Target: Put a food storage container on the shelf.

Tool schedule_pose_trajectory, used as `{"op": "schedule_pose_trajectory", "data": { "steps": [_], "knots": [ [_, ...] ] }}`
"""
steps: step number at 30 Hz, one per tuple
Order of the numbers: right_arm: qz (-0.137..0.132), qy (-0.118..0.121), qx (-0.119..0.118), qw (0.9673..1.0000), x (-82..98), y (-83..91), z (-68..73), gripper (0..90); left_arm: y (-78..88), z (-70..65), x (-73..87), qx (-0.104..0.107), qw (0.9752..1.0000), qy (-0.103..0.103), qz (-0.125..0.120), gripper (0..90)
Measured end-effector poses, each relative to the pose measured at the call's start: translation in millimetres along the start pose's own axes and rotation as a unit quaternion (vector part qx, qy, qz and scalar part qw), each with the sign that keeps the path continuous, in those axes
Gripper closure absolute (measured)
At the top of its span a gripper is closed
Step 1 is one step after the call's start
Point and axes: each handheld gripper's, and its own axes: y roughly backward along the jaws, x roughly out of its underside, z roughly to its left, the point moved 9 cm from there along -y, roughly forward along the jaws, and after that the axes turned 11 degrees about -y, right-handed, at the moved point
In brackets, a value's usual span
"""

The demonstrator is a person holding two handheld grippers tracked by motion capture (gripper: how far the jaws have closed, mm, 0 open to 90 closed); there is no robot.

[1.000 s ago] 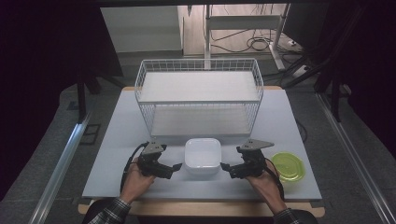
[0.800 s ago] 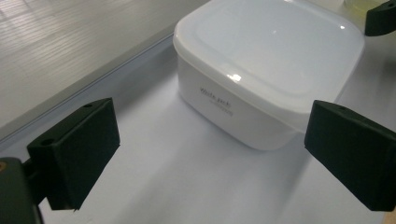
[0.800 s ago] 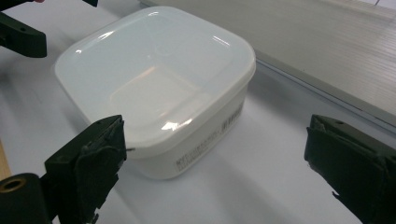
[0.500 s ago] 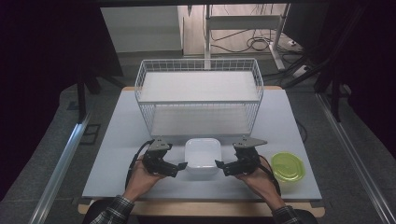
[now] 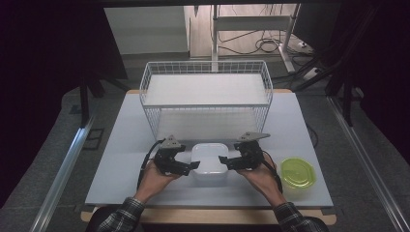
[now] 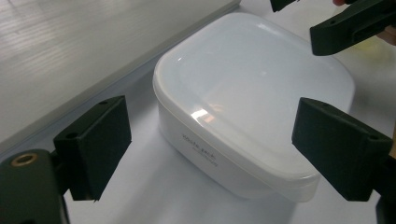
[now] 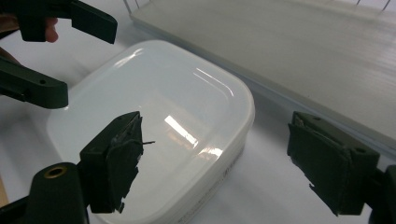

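Now we see both grippers have closed in on the white tub point(image 5: 209, 163) at the counter's point(image 5: 121, 145) front edge: left gripper point(image 5: 189, 166) and right gripper point(image 5: 224, 160) flank it, jaws apart, gripping nothing yet. A two-sided lift looks likely next.

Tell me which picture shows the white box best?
The left gripper view: the white box is close, with its lid, side and small printed writing visible. The right gripper view also shows it close, though more cut off. In the high view it looks small.
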Motion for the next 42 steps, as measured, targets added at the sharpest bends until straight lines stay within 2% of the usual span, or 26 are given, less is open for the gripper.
{"op": "schedule_pose_trajectory", "data": {
  "steps": [3, 4, 6, 7, 8, 9, 12, 14, 17, 19, 21, 22, 24, 29, 31, 35, 36, 37, 38, 42],
  "knots": [
    [0.015, -0.008, -0.003, 0.9998, 4.7, -5.0, -2.1, 20.3, -5.2, -1.7, 2.6, 0.013, 0.9999, 0.006, 0.008, 10.7],
    [0.015, -0.008, -0.003, 0.9998, 4.7, -5.0, -2.1, 20.3, -6.5, -3.4, 3.0, 0.023, 0.9996, 0.014, 0.005, 10.7],
    [0.023, -0.025, -0.021, 0.9992, 7.0, -5.1, -1.2, 23.5, -8.9, -7.1, 3.9, 0.049, 0.9983, 0.030, 0.002, 11.6],
    [0.025, -0.029, -0.024, 0.9990, 7.4, -4.9, -0.8, 24.5, -8.9, -7.1, 3.9, 0.049, 0.9983, 0.030, 0.002, 12.9],
    [0.027, -0.032, -0.029, 0.9987, 8.1, -4.8, -0.1, 25.8, -8.8, -9.7, 4.6, 0.066, 0.9972, 0.035, 0.000, 14.4],
    [0.030, -0.036, -0.036, 0.9982, 9.1, -4.6, 1.3, 27.4, -8.3, -11.3, 5.0, 0.073, 0.9966, 0.038, 0.000, 16.5],
    [0.041, -0.053, -0.058, 0.9961, 13.2, -2.5, 6.5, 32.9, -6.5, -16.0, 5.8, 0.080, 0.9960, 0.040, 0.003, 20.2],
    [0.044, -0.055, -0.059, 0.9957, 16.3, 0.1, 9.8, 32.7, -5.0, -19.1, 6.3, 0.078, 0.9963, 0.036, 0.005, 21.6],
    [0.050, -0.062, -0.055, 0.9953, 20.6, 6.3, 12.8, 38.0, -0.8, -22.9, 7.4, 0.075, 0.9966, 0.035, 0.009, 25.7],
    [0.061, -0.084, -0.057, 0.9930, 24.3, 10.6, 13.8, 42.2, 2.8, -24.8, 8.3, 0.074, 0.9965, 0.037, 0.011, 31.6],
    [0.062, -0.092, -0.056, 0.9922, 26.1, 15.4, 14.2, 50.0, 6.8, -24.9, 8.3, 0.066, 0.9969, 0.040, 0.011, 37.8],
    [0.058, -0.094, -0.051, 0.9925, 25.5, 18.2, 14.0, 55.6, 9.1, -24.4, 8.1, 0.061, 0.9973, 0.039, 0.011, 42.5],
    [0.058, -0.089, -0.041, 0.9935, 25.2, 21.5, 14.7, 58.4, 11.0, -25.0, 7.7, 0.055, 0.9978, 0.036, 0.013, 47.1],
    [0.042, -0.092, -0.028, 0.9945, 21.7, 25.0, 13.8, 67.2, 14.2, -22.8, 4.4, 0.019, 0.9990, 0.041, 0.004, 59.7],
    [0.036, -0.096, -0.025, 0.9944, 20.6, 25.2, 13.0, 68.8, 14.1, -22.0, 3.8, 0.011, 0.9988, 0.048, 0.003, 61.4],
    [0.026, -0.110, -0.031, 0.9930, 19.4, 25.2, 11.6, 72.5, 15.4, -21.1, 2.6, -0.004, 0.9984, 0.056, 0.005, 66.8],
    [0.019, -0.121, -0.034, 0.9918, 18.4, 25.7, 10.4, 77.0, 16.2, -20.9, 2.3, -0.008, 0.9983, 0.058, 0.004, 69.8],
    [0.019, -0.121, -0.034, 0.9918, 18.4, 25.7, 10.4, 77.0, 17.0, -20.3, 2.1, -0.014, 0.9982, 0.058, 0.003, 69.8],
    [0.014, -0.116, -0.026, 0.9928, 18.1, 25.3, 8.8, 78.3, 17.0, -20.0, 2.3, -0.017, 0.9982, 0.057, 0.004, 74.4],
    [0.002, -0.104, -0.017, 0.9945, 16.3, 23.9, 10.6, 78.4, 16.6, -15.8, 3.9, -0.017, 0.9966, 0.080, 0.003, 76.2]
  ]
}}
